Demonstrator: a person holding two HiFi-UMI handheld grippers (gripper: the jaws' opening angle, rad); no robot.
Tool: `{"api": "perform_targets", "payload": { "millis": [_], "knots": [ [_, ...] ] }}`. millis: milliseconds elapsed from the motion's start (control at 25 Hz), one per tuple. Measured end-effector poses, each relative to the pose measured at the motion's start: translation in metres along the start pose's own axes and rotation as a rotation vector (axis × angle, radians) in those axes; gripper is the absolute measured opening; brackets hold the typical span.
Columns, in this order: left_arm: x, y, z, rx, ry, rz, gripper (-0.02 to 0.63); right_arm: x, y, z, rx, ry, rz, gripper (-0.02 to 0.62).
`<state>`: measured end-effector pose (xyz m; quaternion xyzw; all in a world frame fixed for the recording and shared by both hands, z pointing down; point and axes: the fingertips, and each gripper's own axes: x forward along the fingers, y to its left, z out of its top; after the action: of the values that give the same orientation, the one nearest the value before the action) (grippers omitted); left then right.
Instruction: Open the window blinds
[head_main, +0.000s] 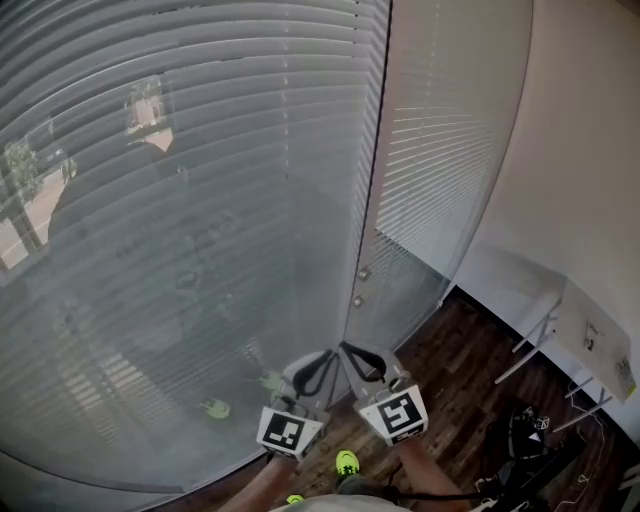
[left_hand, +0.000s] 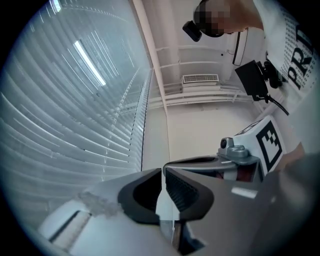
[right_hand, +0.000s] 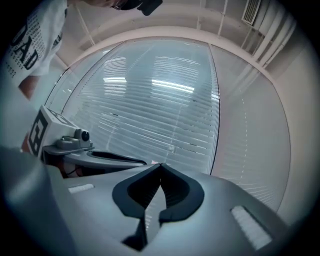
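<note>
The wide window blind (head_main: 180, 200) has its slats closed and fills the left of the head view. A narrower blind (head_main: 440, 130) hangs to its right. Between them runs a thin cord (head_main: 372, 160) ending in two small knobs (head_main: 360, 286). My left gripper (head_main: 326, 358) and right gripper (head_main: 344, 350) are side by side low in front of the blinds, just below the knobs and touching nothing. In the left gripper view the jaws (left_hand: 163, 172) are shut and empty, with slats (left_hand: 75, 115) to their left. The right gripper (right_hand: 160, 165) is shut and empty, facing the slats (right_hand: 150, 105).
A dark wood floor (head_main: 470, 375) lies below the blinds. A white table (head_main: 590, 340) stands against the wall at right, with black gear (head_main: 525, 432) on the floor near it. The person's green shoe (head_main: 346, 462) shows at the bottom.
</note>
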<state>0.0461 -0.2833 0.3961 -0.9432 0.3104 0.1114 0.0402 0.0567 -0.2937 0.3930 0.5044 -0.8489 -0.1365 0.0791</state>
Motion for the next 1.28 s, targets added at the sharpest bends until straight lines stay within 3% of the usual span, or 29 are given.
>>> {"api": "perform_targets", "payload": {
  "millis": [360,800,1040,1280],
  "knots": [
    [0.060,0.016,-0.014,0.020,-0.045,0.109,-0.008,0.023,-0.050,-0.026,-0.040,-0.020,0.069,0.009],
    [0.107,0.034,-0.047,0.037,0.007,0.208,-0.008,0.048,-0.094,-0.054,-0.066,-0.023,0.162,0.009],
    [0.122,0.040,-0.059,0.074,0.065,0.230,-0.008,0.056,-0.109,-0.064,-0.057,-0.017,0.174,0.011],
    [0.133,0.048,-0.055,0.045,0.022,0.238,-0.008,0.067,-0.121,-0.069,-0.107,0.008,0.144,0.049]
  ]
}}
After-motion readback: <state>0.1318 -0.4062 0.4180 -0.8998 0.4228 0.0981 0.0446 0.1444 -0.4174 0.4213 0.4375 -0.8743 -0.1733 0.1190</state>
